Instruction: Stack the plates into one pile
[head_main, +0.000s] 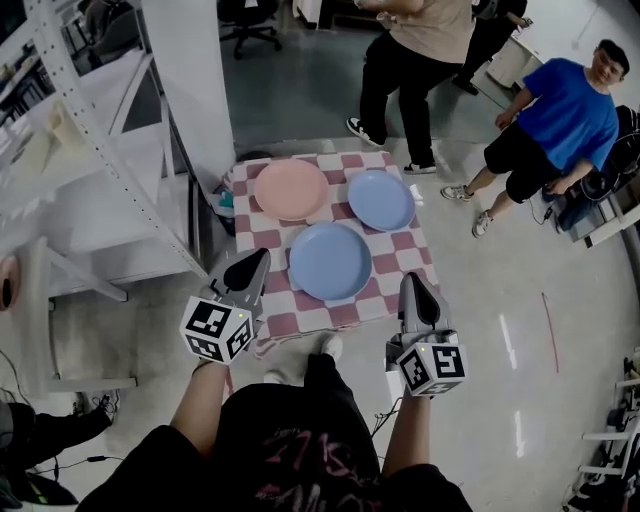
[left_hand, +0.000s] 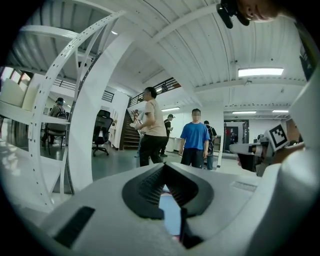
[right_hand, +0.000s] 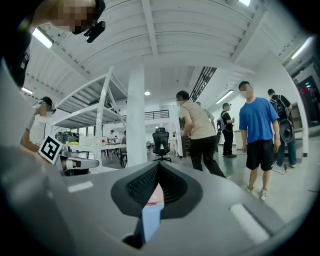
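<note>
On a pink-and-white checked cloth (head_main: 405, 262), 3 plates lie unstacked: a pink plate (head_main: 291, 189) at the far left, a far blue plate (head_main: 381, 199) to its right, and a near blue plate (head_main: 330, 261) closest to the person. The left gripper (head_main: 253, 265) and right gripper (head_main: 414, 285) hover on either side of that nearest plate, both with jaws closed together and holding nothing.

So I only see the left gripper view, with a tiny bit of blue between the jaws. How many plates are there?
Observer: Three, all lying apart: a pink plate, a far blue plate and a near blue plate.
Operator: What are they on?
Observer: A checked cloth, pink and white.
Operator: Is my other gripper holding something?
Observer: No, the right gripper is shut and empty, by the cloth's near edge.
</note>
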